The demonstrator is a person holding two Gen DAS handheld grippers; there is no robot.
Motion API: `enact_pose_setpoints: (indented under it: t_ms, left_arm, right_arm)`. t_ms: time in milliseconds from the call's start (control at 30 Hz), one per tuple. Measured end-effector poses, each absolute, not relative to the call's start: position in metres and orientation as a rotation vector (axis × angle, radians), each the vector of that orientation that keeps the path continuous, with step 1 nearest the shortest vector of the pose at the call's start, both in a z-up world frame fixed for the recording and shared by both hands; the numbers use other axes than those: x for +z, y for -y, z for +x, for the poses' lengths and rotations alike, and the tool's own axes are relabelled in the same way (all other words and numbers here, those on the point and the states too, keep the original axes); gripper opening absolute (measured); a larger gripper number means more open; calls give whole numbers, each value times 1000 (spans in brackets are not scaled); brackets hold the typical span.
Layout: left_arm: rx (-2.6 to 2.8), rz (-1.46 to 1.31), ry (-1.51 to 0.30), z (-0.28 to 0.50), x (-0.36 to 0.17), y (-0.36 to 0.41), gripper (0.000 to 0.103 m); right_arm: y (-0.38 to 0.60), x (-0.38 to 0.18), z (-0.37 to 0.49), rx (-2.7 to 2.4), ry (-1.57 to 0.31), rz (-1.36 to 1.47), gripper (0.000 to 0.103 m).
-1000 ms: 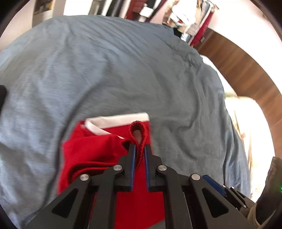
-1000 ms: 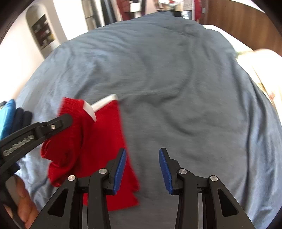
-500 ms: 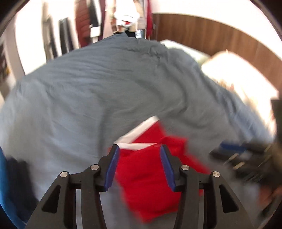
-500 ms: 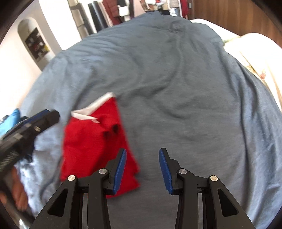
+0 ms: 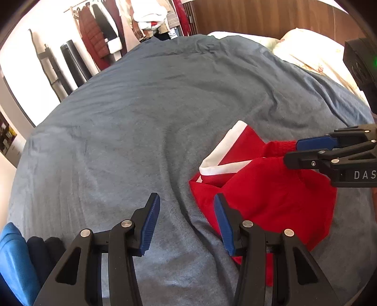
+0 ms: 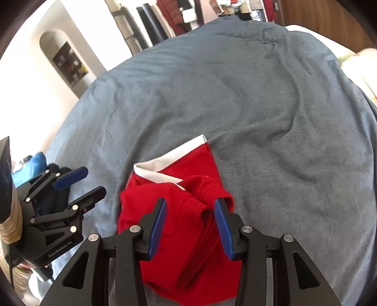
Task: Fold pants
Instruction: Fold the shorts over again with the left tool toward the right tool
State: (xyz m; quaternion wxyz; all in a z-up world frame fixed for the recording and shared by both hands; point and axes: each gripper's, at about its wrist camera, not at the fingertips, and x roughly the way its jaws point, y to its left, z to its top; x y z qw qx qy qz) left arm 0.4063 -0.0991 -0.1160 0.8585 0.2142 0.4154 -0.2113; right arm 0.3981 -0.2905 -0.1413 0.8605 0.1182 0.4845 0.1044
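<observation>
Red pants (image 5: pixel 271 188) with a white waistband (image 5: pixel 226 150) lie bunched and partly folded on a grey-blue bed cover (image 5: pixel 141 117). My left gripper (image 5: pixel 187 223) is open and empty, just left of the pants above the cover. My right gripper (image 6: pixel 190 223) is open, its jaws on either side of a raised red fold of the pants (image 6: pixel 200 195). It also shows in the left wrist view (image 5: pixel 306 150), over the pants' right side. The left gripper shows in the right wrist view (image 6: pixel 82 186), left of the pants.
A stack of blue and dark folded clothes (image 5: pixel 21 259) lies at the near left edge of the bed. Pale pillows (image 5: pixel 306 51) and a wooden headboard (image 5: pixel 259 16) are at the far right. Hanging clothes (image 5: pixel 101 35) line the far wall.
My left gripper has let go of the red fabric, opened and swung left off the pants. My right gripper has moved left over the pants and now straddles a raised fold.
</observation>
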Motion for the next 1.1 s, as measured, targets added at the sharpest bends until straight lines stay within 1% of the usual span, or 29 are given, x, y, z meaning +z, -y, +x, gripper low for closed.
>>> enact_pose_setpoints:
  t_ms: [200, 367, 467, 500, 533, 600, 767, 867, 1100]
  left_arm:
    - [-473, 475, -857, 411, -122, 102, 47]
    - [-596, 634, -833, 409, -122, 115, 47]
    - [-705, 823, -807, 405, -121, 128, 47]
    - [-734, 875, -792, 403, -120, 131, 47]
    - [-769, 933, -776, 403, -119, 134, 47]
    - [-833, 1002, -751, 405, -116, 138, 47]
    - [-1020, 1112, -738, 421, -116, 148, 49]
    - [-1051, 1190, -713, 429, -128, 157, 49]
    - [-1154, 1289, -735, 433, -155, 173, 48]
  right_arm:
    - [285, -153, 403, 215, -1033, 178, 43]
    - [285, -163, 410, 223, -1062, 202, 42]
    - [277, -167, 410, 215, -1074, 163, 32]
    - [276, -167, 409, 205, -1070, 156, 25]
    - [277, -167, 408, 198, -1066, 156, 22]
    - [282, -163, 405, 187, -1055, 188, 17]
    - [302, -145, 392, 139, -1006, 268, 16]
    - [305, -147, 391, 118, -1006, 270, 16]
    - [309, -155, 396, 100, -1005, 286, 16]
